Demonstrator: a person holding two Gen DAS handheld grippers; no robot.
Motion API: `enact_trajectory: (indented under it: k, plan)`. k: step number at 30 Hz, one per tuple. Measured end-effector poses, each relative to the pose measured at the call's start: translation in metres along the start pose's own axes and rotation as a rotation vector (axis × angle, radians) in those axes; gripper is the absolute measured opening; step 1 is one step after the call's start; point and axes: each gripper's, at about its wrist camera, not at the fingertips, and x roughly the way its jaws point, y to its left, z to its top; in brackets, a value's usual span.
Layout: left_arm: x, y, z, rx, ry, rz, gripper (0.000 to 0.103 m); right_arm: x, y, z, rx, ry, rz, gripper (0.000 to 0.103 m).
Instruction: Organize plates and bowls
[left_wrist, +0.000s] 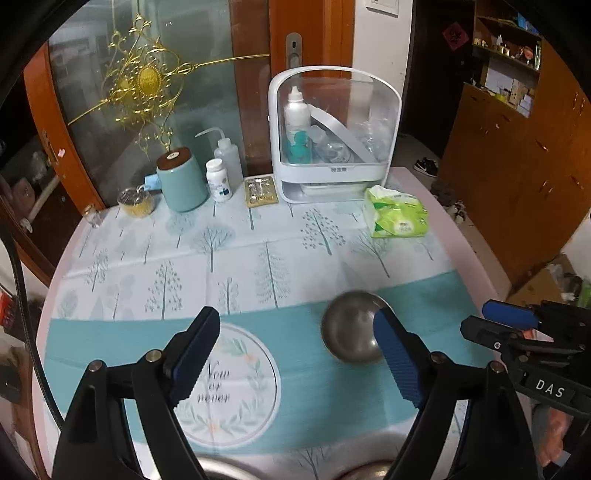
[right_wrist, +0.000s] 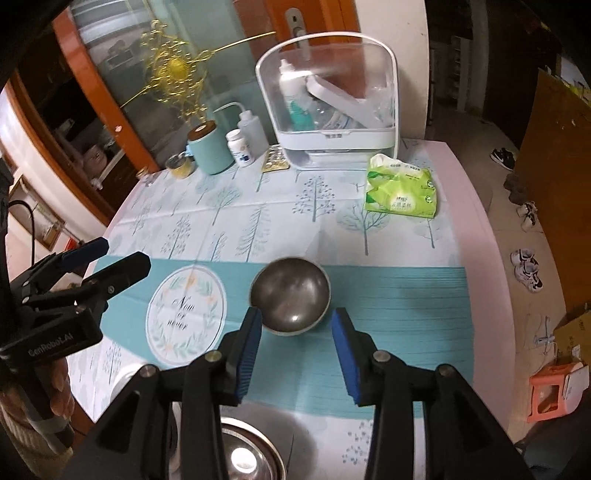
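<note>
A small steel bowl (right_wrist: 291, 299) stands upright on the teal band of the tablecloth (right_wrist: 399, 306). My right gripper (right_wrist: 297, 317) hovers just in front of the bowl and above it, open, its blue pads apart and nothing pressed between them. In the left wrist view the same bowl (left_wrist: 343, 328) lies beyond my right-hand finger; my left gripper (left_wrist: 297, 317) is wide open and empty over the cloth. Each gripper shows in the other's view: the right gripper (left_wrist: 487, 319), the left gripper (right_wrist: 122, 254). Another steel dish (right_wrist: 247, 454) lies at the near edge, partly hidden under the fingers.
Along the table's back stand a white storage box with a clear lid (left_wrist: 332, 136), a green tissue pack (left_wrist: 397, 218), a teal canister (left_wrist: 183, 181) and a white pill bottle (left_wrist: 218, 181). The table's right edge drops to a floor with shoes (right_wrist: 526, 269).
</note>
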Motion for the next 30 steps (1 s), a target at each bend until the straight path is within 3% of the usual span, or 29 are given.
enact_trajectory:
  k: [17, 25, 29, 30]
  plan:
    - [0.142, -0.004, -0.009, -0.039, 0.215, -0.050, 0.084, 0.108, -0.035, 0.005, 0.136, 0.164, -0.038, 0.040]
    - [0.178, 0.003, -0.023, -0.081, 0.288, -0.085, 0.084, 0.143, -0.045, -0.003, 0.173, 0.223, -0.034, 0.040]
    - [0.186, 0.001, -0.025, -0.081, 0.309, -0.123, 0.075, 0.152, -0.047, -0.004, 0.187, 0.239, -0.025, 0.040]
    - [0.188, -0.001, -0.025, -0.081, 0.317, -0.138, 0.067, 0.155, -0.047, -0.005, 0.189, 0.246, -0.023, 0.040]
